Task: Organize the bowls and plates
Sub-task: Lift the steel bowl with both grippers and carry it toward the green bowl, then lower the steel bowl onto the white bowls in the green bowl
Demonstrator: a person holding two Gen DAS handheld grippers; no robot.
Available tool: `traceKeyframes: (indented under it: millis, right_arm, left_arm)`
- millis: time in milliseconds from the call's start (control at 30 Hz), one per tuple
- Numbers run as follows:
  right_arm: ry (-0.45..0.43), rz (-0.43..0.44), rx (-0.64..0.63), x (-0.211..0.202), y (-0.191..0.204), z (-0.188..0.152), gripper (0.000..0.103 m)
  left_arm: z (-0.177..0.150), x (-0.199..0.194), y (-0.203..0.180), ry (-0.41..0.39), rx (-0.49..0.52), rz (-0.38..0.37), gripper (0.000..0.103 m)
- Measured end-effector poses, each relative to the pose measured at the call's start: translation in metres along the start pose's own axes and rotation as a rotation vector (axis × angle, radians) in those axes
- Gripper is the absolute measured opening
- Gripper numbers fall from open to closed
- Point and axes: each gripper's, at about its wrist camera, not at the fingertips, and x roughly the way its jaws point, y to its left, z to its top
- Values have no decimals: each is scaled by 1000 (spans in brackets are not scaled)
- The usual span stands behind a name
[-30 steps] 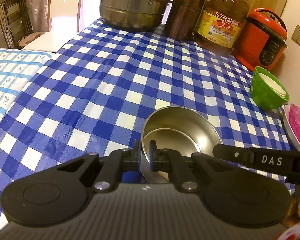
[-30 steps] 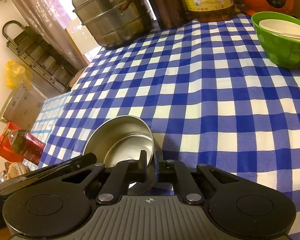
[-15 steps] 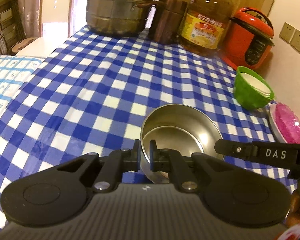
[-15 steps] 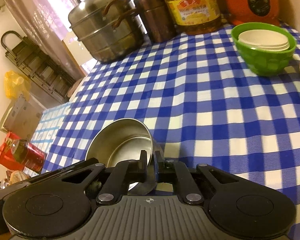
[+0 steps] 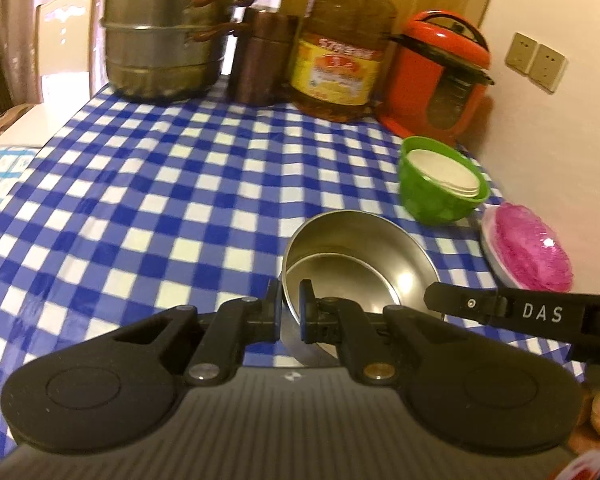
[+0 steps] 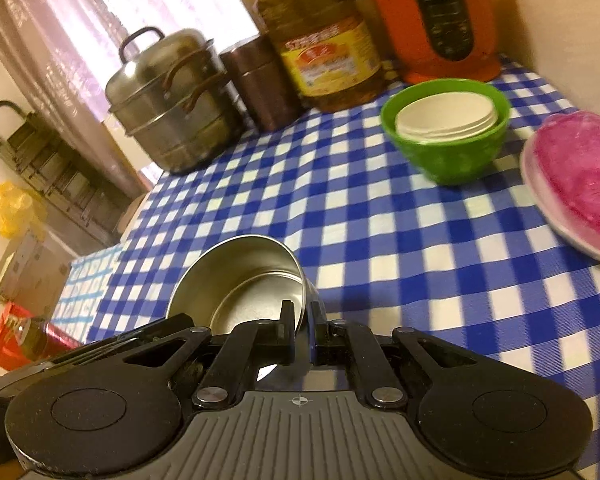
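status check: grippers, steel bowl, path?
Both jaws shut on steel bowl rim: left gripper, right gripper. Bowl held above checked cloth. Green bowl ahead right.

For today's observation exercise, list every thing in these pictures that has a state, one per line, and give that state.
Round steel bowl: held off the checked cloth, tilted, rim pinched on two sides.
Left gripper: shut on the bowl's rim.
Right gripper: shut on the opposite rim.
Green plastic bowl: upright, white bowls nested inside.
Steel steamer pot: lid on.
Orange rice cooker: lid closed.
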Motion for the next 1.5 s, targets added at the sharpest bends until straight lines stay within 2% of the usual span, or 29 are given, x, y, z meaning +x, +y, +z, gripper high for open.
traceKeyframes:
  millis: [900,1500]
  right_arm:
    - [-109,-63,44,-59,-58,47,6]
    - [-135,-95,75,-56,-102,99,6]
  left_arm:
    - [42,13,-87,-31,76,-104,7]
    - [96,50,-135,-65,96,-168,7]
